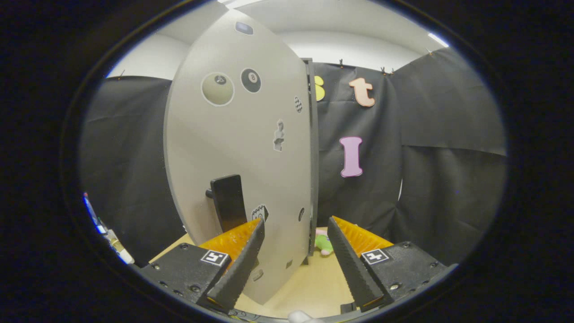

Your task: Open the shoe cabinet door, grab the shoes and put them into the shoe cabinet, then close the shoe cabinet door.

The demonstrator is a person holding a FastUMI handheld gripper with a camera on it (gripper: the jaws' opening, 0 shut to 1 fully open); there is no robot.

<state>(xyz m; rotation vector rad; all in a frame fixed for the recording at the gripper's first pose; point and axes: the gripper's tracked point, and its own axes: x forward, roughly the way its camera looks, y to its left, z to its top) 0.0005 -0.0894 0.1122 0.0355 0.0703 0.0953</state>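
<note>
A tall pale grey shoe cabinet door (237,148) stands swung out, filling the centre-left of the frame from top to near the bottom, its face dotted with small stickers, among them two billiard balls in the upper part. A black handle (228,202) sticks out from the lower part of the door, just above the tip of the left finger. The gripper (296,229) rises from the bottom of the frame with its two fingers (345,260) spread wide apart, black with orange ribbed insides, holding nothing; the door's lower edge comes down in the gap between them, nearer the left finger. Just beyond the fingers, low in the centre and right of the door's edge, a small green and pink shoe (323,242) lies on the light wooden floor (309,287). Black cloth hangs behind everything.
</note>
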